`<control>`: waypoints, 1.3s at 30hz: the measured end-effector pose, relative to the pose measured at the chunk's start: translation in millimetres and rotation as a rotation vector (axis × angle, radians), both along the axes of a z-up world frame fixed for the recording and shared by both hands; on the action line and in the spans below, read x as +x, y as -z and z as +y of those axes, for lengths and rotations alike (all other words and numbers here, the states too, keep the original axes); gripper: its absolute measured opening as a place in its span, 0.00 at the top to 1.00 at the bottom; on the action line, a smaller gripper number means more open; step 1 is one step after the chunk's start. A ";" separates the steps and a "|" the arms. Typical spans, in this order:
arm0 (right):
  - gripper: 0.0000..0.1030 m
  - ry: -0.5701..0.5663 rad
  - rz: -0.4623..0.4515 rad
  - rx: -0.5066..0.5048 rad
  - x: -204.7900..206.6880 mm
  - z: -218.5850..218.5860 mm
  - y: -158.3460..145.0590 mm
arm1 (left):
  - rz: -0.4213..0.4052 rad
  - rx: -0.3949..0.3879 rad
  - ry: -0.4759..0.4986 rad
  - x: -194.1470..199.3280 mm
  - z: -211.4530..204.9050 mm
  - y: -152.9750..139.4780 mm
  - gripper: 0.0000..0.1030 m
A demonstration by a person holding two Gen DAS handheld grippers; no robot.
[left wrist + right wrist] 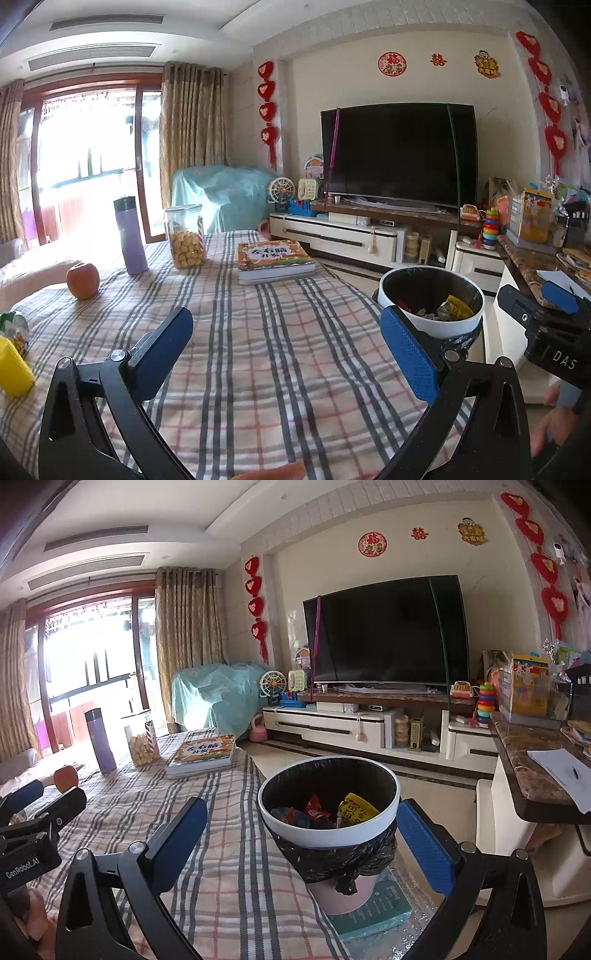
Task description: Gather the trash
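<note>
On left gripper (22, 812) body, "GenRobot.AI"; right gripper (554, 306) body, "DAS"

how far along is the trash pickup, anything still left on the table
Done: wrappers, a yellow one among them, already lie in the lined bin. In hand: nothing; the left gripper and right gripper are both open. Left: no loose trash shows on the checked cloth; the packet at its left edge is unclear.
</note>
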State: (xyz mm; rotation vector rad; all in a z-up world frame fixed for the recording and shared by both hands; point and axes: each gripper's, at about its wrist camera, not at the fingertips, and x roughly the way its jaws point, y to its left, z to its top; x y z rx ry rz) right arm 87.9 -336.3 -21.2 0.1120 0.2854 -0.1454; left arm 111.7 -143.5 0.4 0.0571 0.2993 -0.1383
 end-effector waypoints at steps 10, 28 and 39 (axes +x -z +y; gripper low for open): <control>0.00 -0.002 -0.007 -0.004 -2.3 3.3 -2.5 | -0.002 -0.001 -0.005 -1.4 0.0 -0.5 0.00; 0.00 -0.012 -0.006 -0.007 -5.7 7.5 -3.8 | -0.006 -0.005 -0.001 -5.1 1.0 -3.0 0.00; 0.00 -0.015 -0.014 -0.011 -9.3 8.2 -6.4 | -0.008 -0.006 -0.002 -7.2 1.8 -3.6 0.00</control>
